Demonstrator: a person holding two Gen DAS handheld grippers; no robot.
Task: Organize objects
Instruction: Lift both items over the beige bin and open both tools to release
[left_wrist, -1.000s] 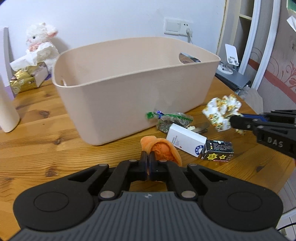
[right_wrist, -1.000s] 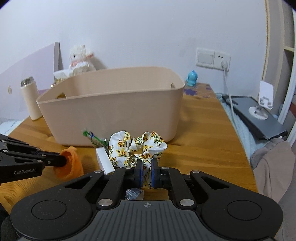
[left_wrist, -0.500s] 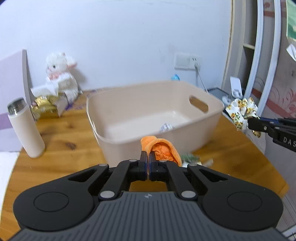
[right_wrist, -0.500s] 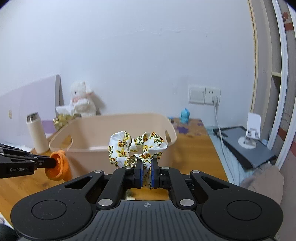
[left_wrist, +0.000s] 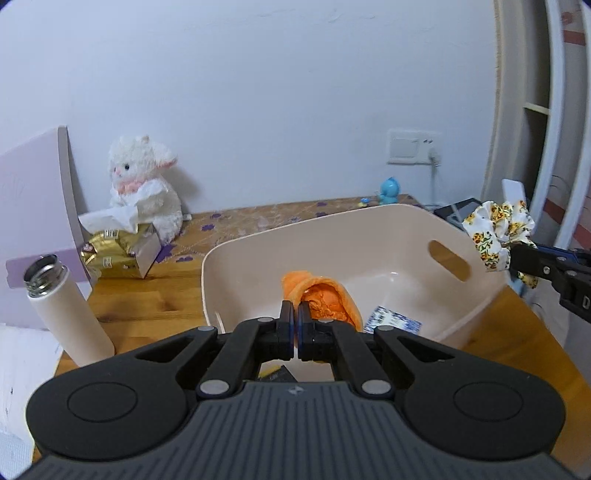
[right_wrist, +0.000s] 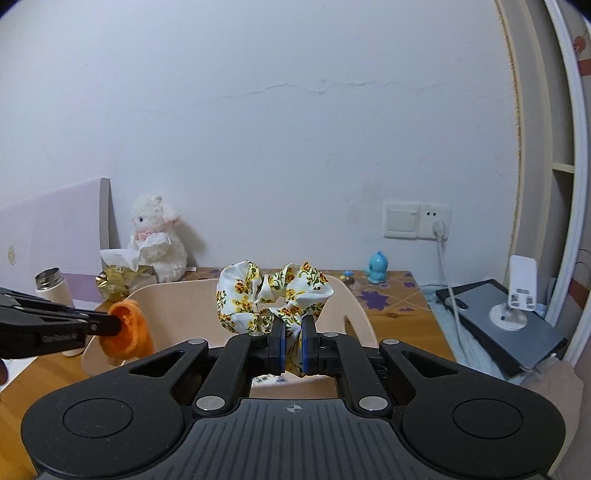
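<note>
Standing at the far left of the counter (left_wrist: 155, 302), a white bottle (left_wrist: 62, 314) sits open-topped, a plush lamb (left_wrist: 144, 184) behind it by the wall. Next across, the left gripper (left_wrist: 295, 314) has its jaws clenched on an orange fabric piece (left_wrist: 325, 299), held over the near end of the beige tub (left_wrist: 369, 229). A blue-patterned packet (left_wrist: 393, 320) lies inside the tub. Further right, the right gripper (right_wrist: 291, 347) grips a floral scrunchie (right_wrist: 269, 295), jaws pressed tight on it, up above the tub's right rim.
</note>
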